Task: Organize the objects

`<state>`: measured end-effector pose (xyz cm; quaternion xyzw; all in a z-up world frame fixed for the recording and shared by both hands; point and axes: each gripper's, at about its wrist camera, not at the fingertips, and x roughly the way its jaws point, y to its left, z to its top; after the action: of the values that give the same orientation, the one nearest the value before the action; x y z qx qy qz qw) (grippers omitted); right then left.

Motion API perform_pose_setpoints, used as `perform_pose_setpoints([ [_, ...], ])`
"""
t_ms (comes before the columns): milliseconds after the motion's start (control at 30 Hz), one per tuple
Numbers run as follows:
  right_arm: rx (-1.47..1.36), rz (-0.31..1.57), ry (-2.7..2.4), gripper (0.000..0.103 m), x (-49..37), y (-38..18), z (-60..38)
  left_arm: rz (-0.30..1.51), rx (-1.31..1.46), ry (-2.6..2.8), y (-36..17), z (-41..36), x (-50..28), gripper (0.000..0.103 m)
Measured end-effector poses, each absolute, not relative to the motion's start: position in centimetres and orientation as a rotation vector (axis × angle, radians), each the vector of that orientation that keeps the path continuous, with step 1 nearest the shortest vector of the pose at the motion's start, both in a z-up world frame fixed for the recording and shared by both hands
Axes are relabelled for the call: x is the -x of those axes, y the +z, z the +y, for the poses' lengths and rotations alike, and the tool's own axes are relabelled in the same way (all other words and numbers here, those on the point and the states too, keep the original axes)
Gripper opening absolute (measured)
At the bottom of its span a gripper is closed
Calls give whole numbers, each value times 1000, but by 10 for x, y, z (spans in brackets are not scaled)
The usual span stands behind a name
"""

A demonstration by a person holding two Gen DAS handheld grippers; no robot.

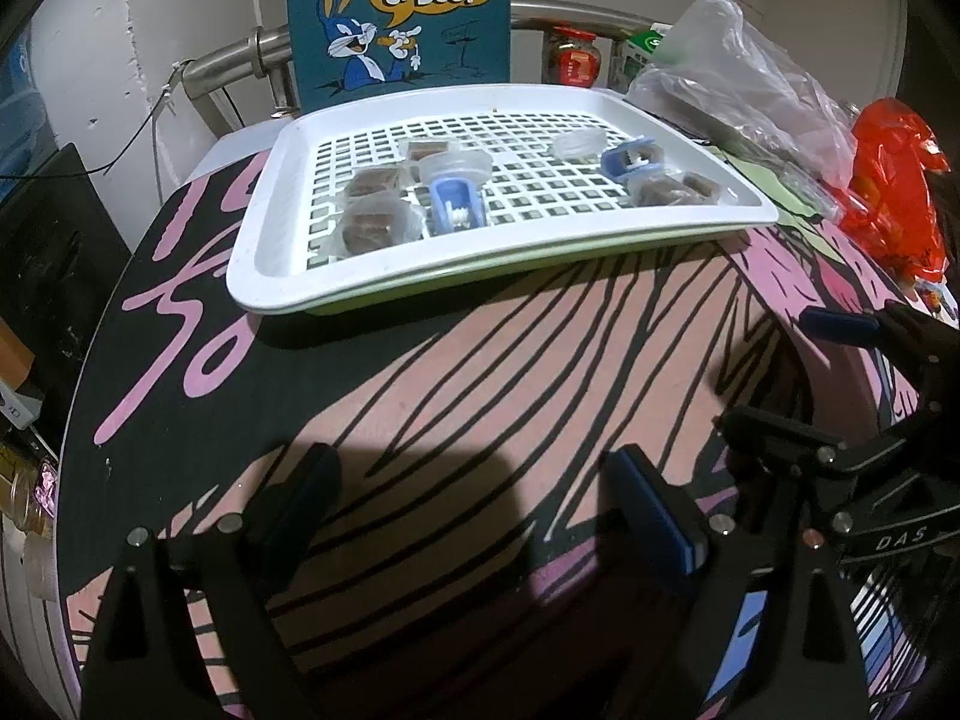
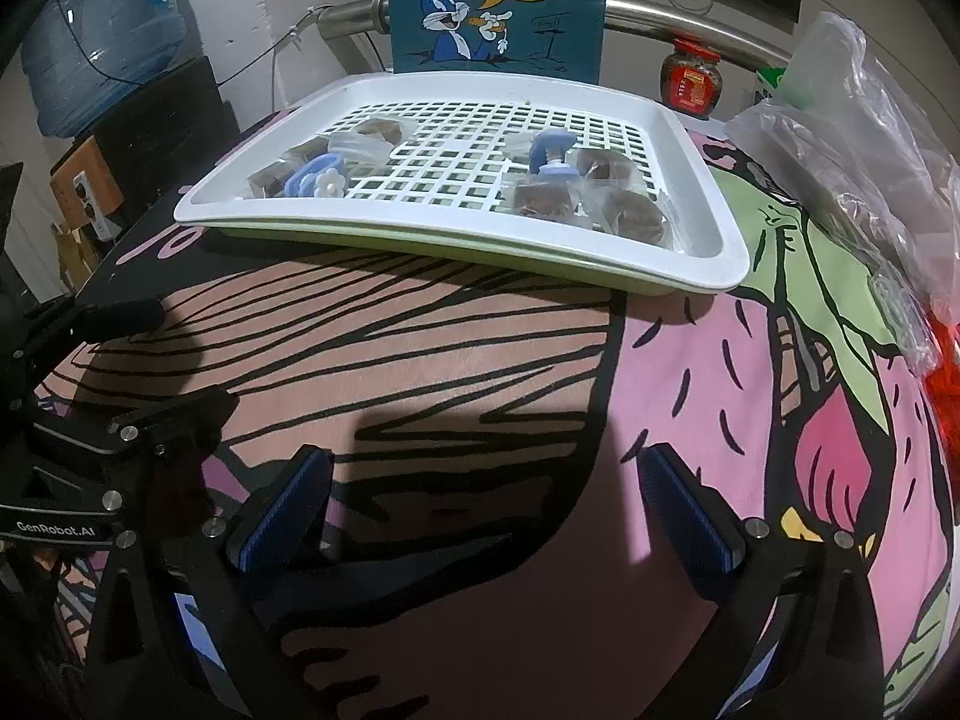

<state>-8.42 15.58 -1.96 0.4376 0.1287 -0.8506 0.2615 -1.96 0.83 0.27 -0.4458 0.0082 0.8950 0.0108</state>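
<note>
Both claws hang empty over the cartoon-print table, the sorting tray waiting at 12 o'clock.

The left gripper and right gripper hover with jaws spread wide, gripping nothing, well short of the white slotted plastic tray. On its grid lie clear-wrapped brown sweets and small blue-and-white plastic clips, in one cluster at 9 o'clock and another at 3 o'clock. The risks, as judged: slippery wrappers may squirt from the pads, a clip may snag in a slot, and a reach towards 3 o'clock could catch the crumpled clear plastic bag beside the tray.
</note>
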Motion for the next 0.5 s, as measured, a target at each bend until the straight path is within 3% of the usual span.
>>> perform_pose_setpoints([
  [167,-1185,348,-2303,103,84,-19,156,29,1394,2792,3,8,20,95],
  [300,-1185,348,-2303,103,84,-19,156,34,1408,2782,1,10,20,103],
  [500,-1185,348,-2303,103,84,-19,156,34,1410,2781,0,10,20,103],
])
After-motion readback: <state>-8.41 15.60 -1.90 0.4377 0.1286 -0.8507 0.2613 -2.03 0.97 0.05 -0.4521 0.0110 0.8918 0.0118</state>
